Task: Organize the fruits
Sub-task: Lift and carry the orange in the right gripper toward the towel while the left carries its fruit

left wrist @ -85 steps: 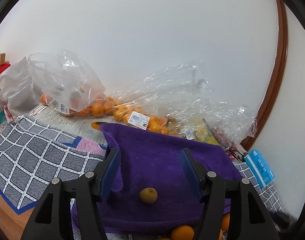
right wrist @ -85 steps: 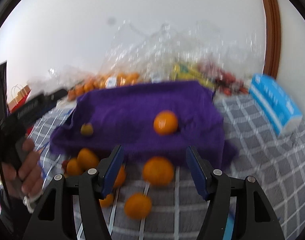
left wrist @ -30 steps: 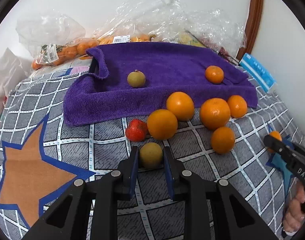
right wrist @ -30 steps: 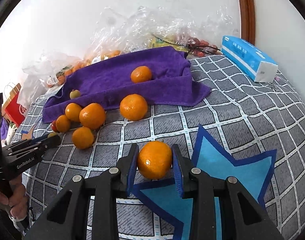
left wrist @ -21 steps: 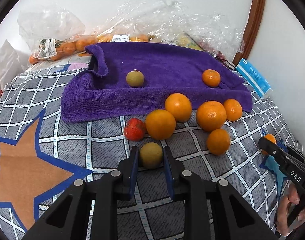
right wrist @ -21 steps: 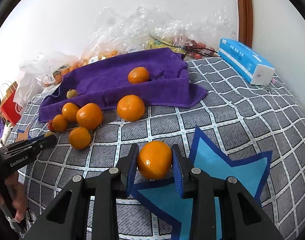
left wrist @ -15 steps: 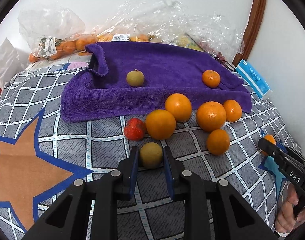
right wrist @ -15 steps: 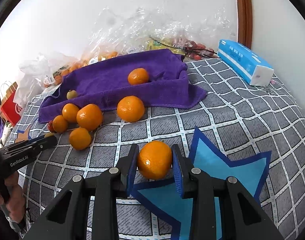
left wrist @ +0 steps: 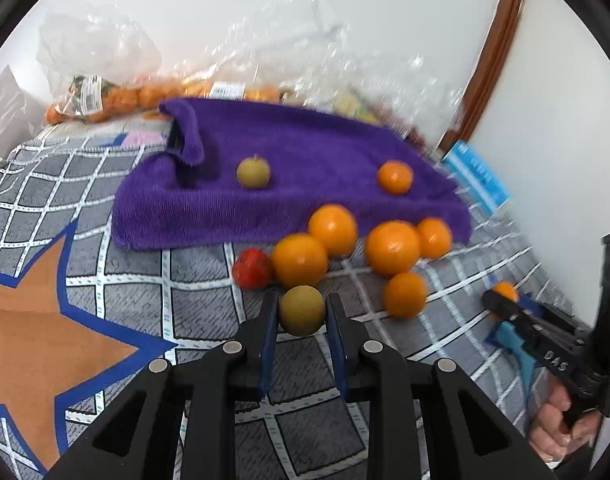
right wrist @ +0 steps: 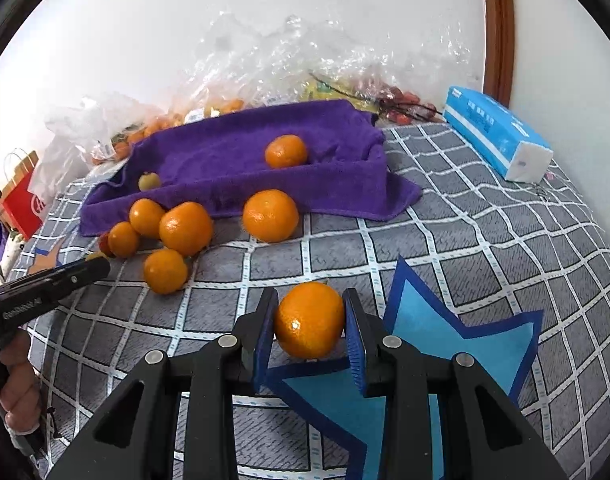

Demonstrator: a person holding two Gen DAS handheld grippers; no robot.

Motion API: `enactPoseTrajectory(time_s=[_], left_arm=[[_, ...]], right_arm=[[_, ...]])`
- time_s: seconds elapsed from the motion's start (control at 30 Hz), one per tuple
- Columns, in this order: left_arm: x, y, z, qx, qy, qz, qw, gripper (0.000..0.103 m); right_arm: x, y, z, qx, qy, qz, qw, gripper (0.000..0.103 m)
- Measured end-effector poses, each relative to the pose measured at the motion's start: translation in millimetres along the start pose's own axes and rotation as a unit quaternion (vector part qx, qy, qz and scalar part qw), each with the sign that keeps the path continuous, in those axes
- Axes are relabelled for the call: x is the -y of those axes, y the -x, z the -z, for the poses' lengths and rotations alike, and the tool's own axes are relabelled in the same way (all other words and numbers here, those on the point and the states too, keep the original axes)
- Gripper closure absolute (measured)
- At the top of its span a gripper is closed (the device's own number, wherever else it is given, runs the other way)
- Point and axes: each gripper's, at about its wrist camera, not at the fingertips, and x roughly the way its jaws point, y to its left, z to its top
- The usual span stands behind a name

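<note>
Purple towel (left wrist: 305,160) is carrying just two fruits, one green (left wrist: 253,172) and one orange (left wrist: 395,176), so sorting is looking barely begun. Left tool (left wrist: 299,316) is clenching a second green fruit (left wrist: 302,310) just off the bench cloth; beside it, one red fruit (left wrist: 252,269) and five loose oranges (left wrist: 392,247) are waiting. Right tool (right wrist: 309,328) is gripping a seventh orange (right wrist: 309,326) over the blue star.
</note>
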Motion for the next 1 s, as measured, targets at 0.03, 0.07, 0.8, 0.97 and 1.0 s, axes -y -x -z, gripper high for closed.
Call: enactPoseTrajectory(time_s=[0.03, 0.07, 0.8, 0.97, 1.0], left_arm=[[1, 2, 0, 0.006, -0.002, 0.001, 1.0000, 0.080], [3, 4, 0, 0.012, -0.005, 0.004, 0.9999, 0.080], [23, 60, -20, 0.088, -0.024, -0.060, 0.9941, 0.080], [22, 68, -35, 0.089, -0.005, -0.063, 0.9941, 0.080], [22, 68, -37, 0.089, -0.002, -0.066, 0.9938, 0.080]], right_arm=[[1, 2, 0, 0.005, -0.002, -0.002, 1.000, 0.070], [1, 3, 0, 0.008, -0.004, -0.002, 1.000, 0.070], [-11, 45, -55, 0.085, 0.020, -0.037, 0.996, 0.070], [-14, 38, -78, 0.097, 0.030, -0.035, 0.994, 0.070], [-14, 37, -81, 0.099, 0.030, -0.035, 0.994, 0.070]])
